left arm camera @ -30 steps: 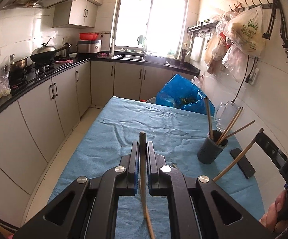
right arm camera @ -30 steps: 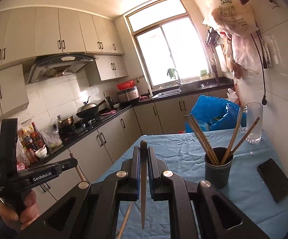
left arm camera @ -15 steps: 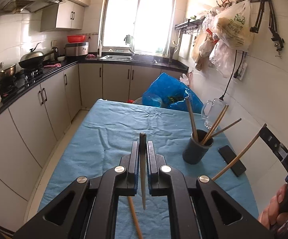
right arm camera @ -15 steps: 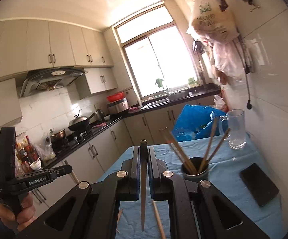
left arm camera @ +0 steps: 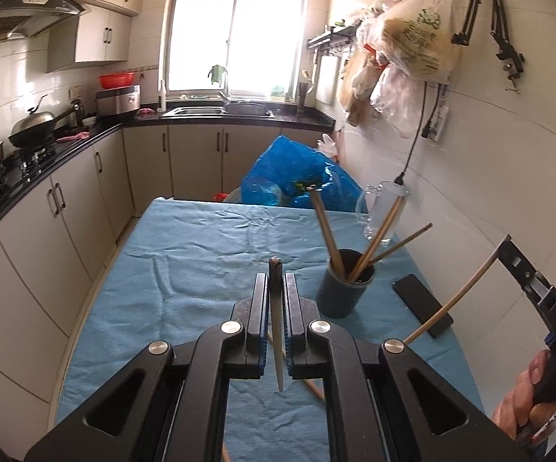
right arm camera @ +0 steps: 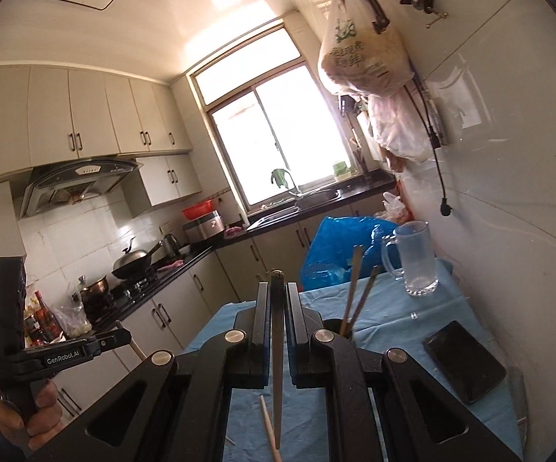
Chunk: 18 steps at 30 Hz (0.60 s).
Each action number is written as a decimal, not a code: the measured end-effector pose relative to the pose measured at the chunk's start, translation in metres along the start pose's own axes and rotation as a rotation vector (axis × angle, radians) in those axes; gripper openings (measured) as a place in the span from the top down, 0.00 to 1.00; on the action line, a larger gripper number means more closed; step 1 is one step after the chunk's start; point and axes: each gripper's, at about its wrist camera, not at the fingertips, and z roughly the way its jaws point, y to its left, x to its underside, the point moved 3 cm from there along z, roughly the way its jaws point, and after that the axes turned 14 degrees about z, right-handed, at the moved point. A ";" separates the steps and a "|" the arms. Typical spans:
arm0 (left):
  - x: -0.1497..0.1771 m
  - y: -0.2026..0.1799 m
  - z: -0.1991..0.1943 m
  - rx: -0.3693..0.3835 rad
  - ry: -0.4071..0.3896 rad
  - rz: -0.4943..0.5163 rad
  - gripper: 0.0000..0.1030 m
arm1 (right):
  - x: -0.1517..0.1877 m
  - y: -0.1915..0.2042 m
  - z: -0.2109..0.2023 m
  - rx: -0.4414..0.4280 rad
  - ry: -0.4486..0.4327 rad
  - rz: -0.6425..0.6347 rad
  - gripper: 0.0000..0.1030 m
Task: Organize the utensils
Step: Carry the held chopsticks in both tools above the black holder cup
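While hovering above the blue cloth-covered table (left arm camera: 185, 269), clamping one slim wooden chopstick (left arm camera: 276, 323) in the fully closed left gripper (left arm camera: 276, 292). Pinching another wooden chopstick (right arm camera: 278, 350) in the closed right gripper (right arm camera: 278, 300). Standing near the table's right edge: dark cylindrical holder cup (left arm camera: 343, 288) with chopsticks, beside flat black phone (left arm camera: 422, 304). Leaving open cloth left of the cup.

Two hand-held grippers (left arm camera: 276, 288) (right arm camera: 278, 300), one cup (left arm camera: 341, 292), one phone (left arm camera: 422, 304).
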 end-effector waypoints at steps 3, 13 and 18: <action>-0.010 -0.010 0.003 0.018 0.001 0.022 0.94 | -0.004 -0.004 -0.003 0.011 -0.008 0.003 0.93; -0.046 -0.041 0.014 0.067 -0.003 0.081 0.94 | -0.026 -0.012 -0.009 0.044 -0.041 -0.007 0.93; -0.063 -0.048 0.024 0.076 -0.003 0.088 0.94 | -0.042 -0.010 -0.008 0.041 -0.058 -0.022 0.93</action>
